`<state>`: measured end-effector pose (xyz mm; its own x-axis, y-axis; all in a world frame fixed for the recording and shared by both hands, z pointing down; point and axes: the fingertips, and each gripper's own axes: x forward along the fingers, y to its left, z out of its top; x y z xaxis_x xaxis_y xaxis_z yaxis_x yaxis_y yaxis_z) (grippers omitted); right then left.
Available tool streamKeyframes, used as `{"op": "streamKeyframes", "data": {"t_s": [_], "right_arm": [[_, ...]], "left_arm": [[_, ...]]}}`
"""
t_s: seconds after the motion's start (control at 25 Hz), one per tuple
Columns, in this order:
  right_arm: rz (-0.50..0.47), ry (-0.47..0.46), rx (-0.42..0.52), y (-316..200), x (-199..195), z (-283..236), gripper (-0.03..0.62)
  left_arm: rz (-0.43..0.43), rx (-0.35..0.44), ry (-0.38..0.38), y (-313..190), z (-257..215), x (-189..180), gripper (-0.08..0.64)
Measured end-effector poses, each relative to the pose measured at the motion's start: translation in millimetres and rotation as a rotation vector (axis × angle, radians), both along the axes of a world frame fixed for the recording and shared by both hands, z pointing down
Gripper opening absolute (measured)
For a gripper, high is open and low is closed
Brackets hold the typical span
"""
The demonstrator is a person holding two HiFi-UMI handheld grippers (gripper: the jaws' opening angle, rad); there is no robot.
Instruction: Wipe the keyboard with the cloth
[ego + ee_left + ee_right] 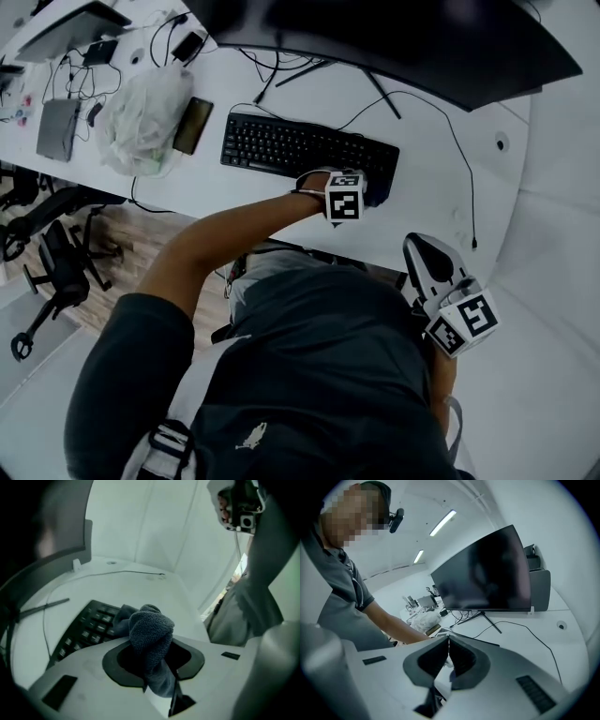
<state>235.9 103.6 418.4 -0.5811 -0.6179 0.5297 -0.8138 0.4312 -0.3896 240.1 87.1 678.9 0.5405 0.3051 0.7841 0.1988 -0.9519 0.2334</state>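
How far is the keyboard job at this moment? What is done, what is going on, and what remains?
Done: the cloth is picked up and clamped in the left gripper. In hand: the cloth sits on the right end of the keyboard. Left: probably the long run of keys to the left, though the pictures do not show which keys are wiped. The right gripper is shut, empty and takes no part.
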Motion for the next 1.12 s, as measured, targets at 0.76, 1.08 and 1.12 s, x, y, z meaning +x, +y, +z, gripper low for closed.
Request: {"op": "streamKeyframes", "data": {"t_s": [0.76, 1.08, 1.12], "right_arm": [[0.01, -0.018, -0.002, 0, -4, 11, 0.011], [-0.011, -0.022, 0.002, -8, -12, 10, 0.011], [-0.003, -0.021, 0.002, -8, -10, 10, 0.011]], "left_arm": [[-0.118, 0.135, -0.005, -20, -5, -44, 0.108], [-0.406, 0.18, -0.011, -120, -6, -65, 0.109], [-0.394, 0.175, -0.012, -108, -2, -70, 0.109]]}}
